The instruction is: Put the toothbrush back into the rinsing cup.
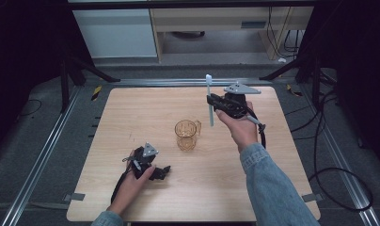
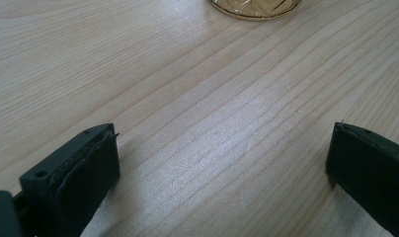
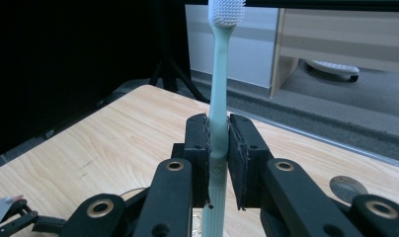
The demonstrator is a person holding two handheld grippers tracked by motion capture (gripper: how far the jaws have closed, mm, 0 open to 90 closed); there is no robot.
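Gripping toothbrush [image 3: 219,103] upright, right gripper [image 3: 218,148]; high view adds mug [image 1: 186,135].

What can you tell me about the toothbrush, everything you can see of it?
The toothbrush is pale mint green plastic by the look, with a slim handle and a white bristled head on top. It stands upright above the wooden table, clamped mid-handle between the right gripper's black jaws, beyond and to the right of the amber glass mug.

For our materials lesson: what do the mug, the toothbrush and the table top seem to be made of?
Mug: amber, see-through, patterned, so likely glass or clear plastic.
Toothbrush: smooth pale green, probably plastic, with white bristles; the right hand-held gripper clamps it.
Table top: light wood grain, matte; wood or laminate.
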